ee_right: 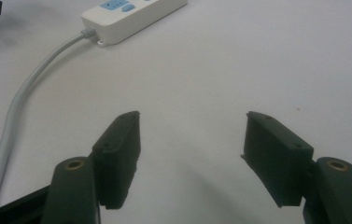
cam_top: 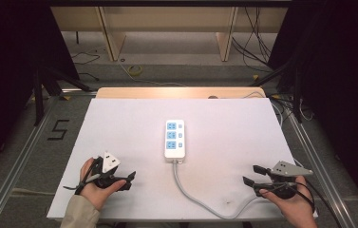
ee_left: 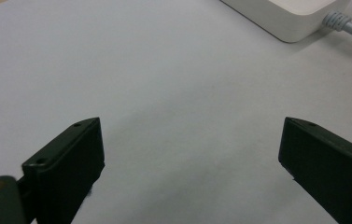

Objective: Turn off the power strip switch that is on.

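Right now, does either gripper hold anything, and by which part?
Nothing is held. The left gripper and right gripper are both open over the bare table.

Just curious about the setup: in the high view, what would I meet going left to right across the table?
Left gripper → white power strip → right gripper.

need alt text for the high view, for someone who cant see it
A white power strip lies mid-table, its grey cable curling toward the near edge. A person's hands hold the left gripper and right gripper at either side, both open and empty.
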`<action>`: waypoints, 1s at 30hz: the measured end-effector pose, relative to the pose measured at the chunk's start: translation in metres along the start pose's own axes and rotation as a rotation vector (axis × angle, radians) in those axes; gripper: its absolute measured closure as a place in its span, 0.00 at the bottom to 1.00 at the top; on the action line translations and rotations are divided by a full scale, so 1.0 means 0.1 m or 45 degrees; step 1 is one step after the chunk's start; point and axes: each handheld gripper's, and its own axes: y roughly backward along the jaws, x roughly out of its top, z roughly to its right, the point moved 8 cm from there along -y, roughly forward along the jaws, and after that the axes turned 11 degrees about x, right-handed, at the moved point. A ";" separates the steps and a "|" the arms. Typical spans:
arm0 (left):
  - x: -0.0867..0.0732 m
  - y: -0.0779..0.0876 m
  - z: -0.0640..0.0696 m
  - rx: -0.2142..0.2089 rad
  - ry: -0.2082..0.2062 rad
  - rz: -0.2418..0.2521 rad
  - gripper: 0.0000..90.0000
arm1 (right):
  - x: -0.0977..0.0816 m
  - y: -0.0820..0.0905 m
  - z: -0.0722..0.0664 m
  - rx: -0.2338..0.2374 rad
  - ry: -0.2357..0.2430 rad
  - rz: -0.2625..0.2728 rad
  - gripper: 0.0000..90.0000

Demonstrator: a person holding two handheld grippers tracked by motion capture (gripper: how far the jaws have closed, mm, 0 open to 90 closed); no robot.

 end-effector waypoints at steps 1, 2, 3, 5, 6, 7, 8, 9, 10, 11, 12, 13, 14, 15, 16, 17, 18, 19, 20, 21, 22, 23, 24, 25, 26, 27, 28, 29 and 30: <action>0.00 0.00 0.00 0.000 0.004 0.002 0.08 | 0.00 0.00 0.00 -0.001 0.004 -0.001 0.42; 0.00 -0.01 0.00 0.001 -0.006 0.001 0.09 | 0.00 0.00 0.01 -0.002 0.008 -0.001 0.43; 0.00 -0.01 0.00 -0.001 -0.007 -0.001 0.09 | 0.00 0.00 0.01 -0.002 0.011 -0.005 0.43; 0.00 -0.01 0.01 -0.003 -0.006 -0.001 0.10 | 0.01 0.00 0.00 -0.002 0.019 -0.011 0.45; 0.00 -0.01 0.01 -0.003 -0.005 -0.001 0.10 | 0.02 0.00 0.00 -0.003 0.031 -0.018 0.46; 0.00 -0.01 0.02 -0.003 -0.004 0.001 0.11 | 0.03 0.00 -0.01 0.001 0.037 -0.020 0.48; 0.00 -0.01 0.02 -0.004 -0.006 0.001 0.11 | 0.03 -0.01 -0.02 0.002 0.046 -0.025 0.49; 0.00 -0.02 0.02 -0.005 -0.002 0.003 0.11 | 0.04 -0.01 -0.03 -0.001 0.052 -0.034 0.52; -0.01 -0.02 0.02 -0.005 -0.001 0.002 0.12 | 0.04 -0.01 -0.05 0.005 0.057 -0.043 0.55; -0.01 -0.02 0.03 -0.005 -0.001 -0.001 0.12 | 0.05 -0.02 -0.05 0.006 0.062 -0.047 0.57; -0.01 -0.02 0.02 -0.004 0.000 -0.002 0.12 | 0.05 -0.02 -0.06 0.012 0.070 -0.052 0.60; -0.01 -0.02 0.02 -0.002 0.000 -0.001 0.12 | 0.06 -0.03 -0.07 0.015 0.068 -0.054 0.62; -0.01 -0.02 0.02 -0.003 0.001 0.000 0.13 | 0.06 -0.04 -0.07 0.015 0.070 -0.059 0.64; -0.01 -0.03 0.02 -0.003 0.003 0.002 0.13 | 0.06 -0.04 -0.07 0.017 0.068 -0.064 0.66; -0.01 -0.03 0.02 -0.001 -0.001 0.003 0.14 | 0.07 -0.04 -0.08 0.028 0.064 -0.069 0.68; -0.01 -0.04 0.02 0.002 -0.005 -0.001 0.14 | 0.07 -0.05 -0.09 0.043 0.065 -0.068 0.70; -0.01 -0.04 0.02 0.004 -0.009 -0.002 0.14 | 0.08 -0.05 -0.10 0.049 0.066 -0.067 0.73; -0.01 -0.04 0.02 0.004 -0.007 -0.001 0.15 | 0.09 -0.06 -0.10 0.049 0.072 -0.070 0.76; -0.01 -0.04 0.02 0.007 -0.007 -0.003 0.15 | 0.10 -0.06 -0.10 0.044 0.076 -0.075 0.79; -0.01 -0.04 0.02 0.008 -0.009 -0.003 0.15 | 0.11 -0.07 -0.10 0.040 0.081 -0.079 0.82; 0.00 -0.04 0.02 0.007 -0.007 -0.001 0.15 | 0.13 -0.08 -0.10 0.033 0.089 -0.079 0.86; 0.00 -0.04 0.02 0.009 -0.004 0.002 0.15 | 0.14 -0.08 -0.09 0.025 0.101 -0.081 0.89; 0.00 -0.04 0.01 0.012 -0.002 0.005 0.15 | 0.16 -0.09 -0.09 0.018 0.110 -0.082 0.92; 0.00 -0.04 0.01 0.013 -0.001 0.006 0.15 | 0.17 -0.09 -0.09 0.010 0.119 -0.083 0.96; 0.00 -0.04 0.01 0.017 -0.004 0.008 0.15 | 0.18 -0.10 -0.09 0.005 0.122 -0.083 0.99; 0.00 -0.04 0.00 0.019 -0.002 0.006 0.16 | 0.20 -0.10 -0.09 0.001 0.129 -0.085 1.00; 0.00 -0.04 0.00 0.021 -0.003 0.007 0.16 | 0.22 -0.11 -0.09 -0.005 0.133 -0.083 1.00; 0.00 -0.04 0.00 0.022 -0.003 0.008 0.16 | 0.23 -0.12 -0.09 -0.008 0.138 -0.087 1.00; 0.01 -0.04 0.00 0.023 0.000 0.012 0.16 | 0.25 -0.13 -0.08 -0.011 0.141 -0.089 1.00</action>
